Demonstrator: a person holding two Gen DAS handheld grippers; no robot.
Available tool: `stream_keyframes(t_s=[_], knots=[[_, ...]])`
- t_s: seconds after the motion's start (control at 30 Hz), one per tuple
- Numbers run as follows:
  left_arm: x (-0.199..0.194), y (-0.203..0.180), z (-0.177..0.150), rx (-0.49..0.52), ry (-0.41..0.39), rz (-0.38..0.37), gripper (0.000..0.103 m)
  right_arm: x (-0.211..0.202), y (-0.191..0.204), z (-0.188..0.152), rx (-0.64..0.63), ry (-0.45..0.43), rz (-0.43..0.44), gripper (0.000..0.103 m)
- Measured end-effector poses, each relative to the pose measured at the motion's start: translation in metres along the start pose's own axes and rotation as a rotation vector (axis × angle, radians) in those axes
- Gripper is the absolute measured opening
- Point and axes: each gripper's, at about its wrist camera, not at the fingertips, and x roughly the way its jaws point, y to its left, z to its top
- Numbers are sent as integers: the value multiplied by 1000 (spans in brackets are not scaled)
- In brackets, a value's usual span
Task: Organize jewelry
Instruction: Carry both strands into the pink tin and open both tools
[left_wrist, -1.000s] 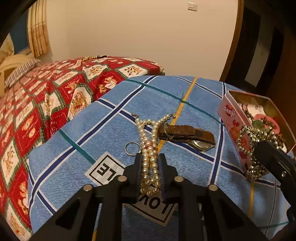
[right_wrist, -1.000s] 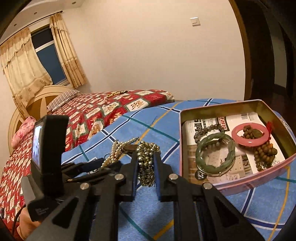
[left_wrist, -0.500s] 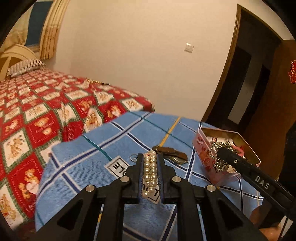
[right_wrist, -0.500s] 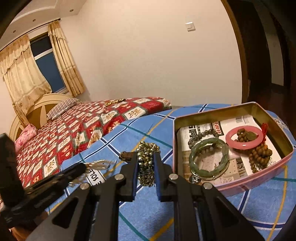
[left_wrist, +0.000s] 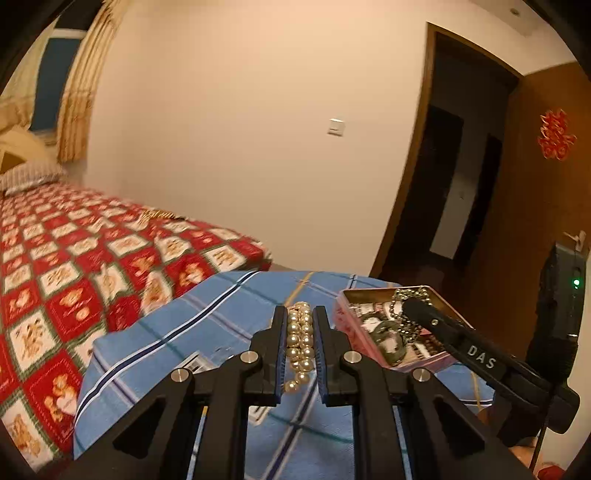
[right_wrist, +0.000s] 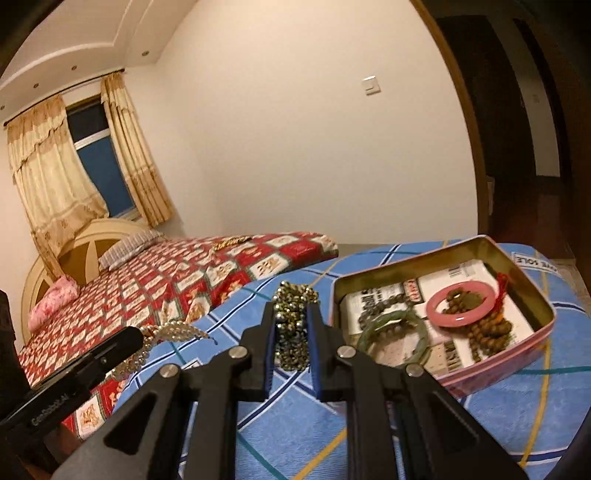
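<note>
My left gripper (left_wrist: 300, 314) is shut on a cream pearl necklace (left_wrist: 300, 338) and holds it up above the blue checked cloth (left_wrist: 229, 314). In the right wrist view the necklace (right_wrist: 162, 336) hangs from that gripper at the left. My right gripper (right_wrist: 293, 314) is shut on a dark metallic bead chain (right_wrist: 293, 332), held above the cloth just left of the open pink tin (right_wrist: 517, 343). In the left wrist view the chain (left_wrist: 404, 314) hangs over the tin (left_wrist: 347, 325). The tin holds a green bangle (right_wrist: 393, 338), a pink bangle (right_wrist: 461, 304) and brown beads (right_wrist: 487, 330).
A bed with a red patterned quilt (left_wrist: 74, 266) lies to the left of the blue cloth. A small gold item (right_wrist: 231, 243) lies on the quilt's far edge. A dark doorway (left_wrist: 461, 184) stands behind the tin.
My left gripper has lifted the pearl necklace off the cloth and raised it; the watch and ring have dropped out of its view. My right gripper has carried the bead chain closer to the tin.
</note>
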Motion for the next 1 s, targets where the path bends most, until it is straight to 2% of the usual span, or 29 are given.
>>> stream_keyframes(t_s=[0.33,0.63,0.8,1.0], knots=[[24,-48,14,50,-19,-107,13,-14,-36,15,32,-63,-105,18],[74,-90,22,74,-17,-172,13,-19,-89,38,19,-112,-269,18],[109,-111,20,78,28,-190,13,-4,-111,46,25,-83,-292,18],[139,-130,-2,99,118,-202,13,25,-122,43,-7,27,-293,18]])
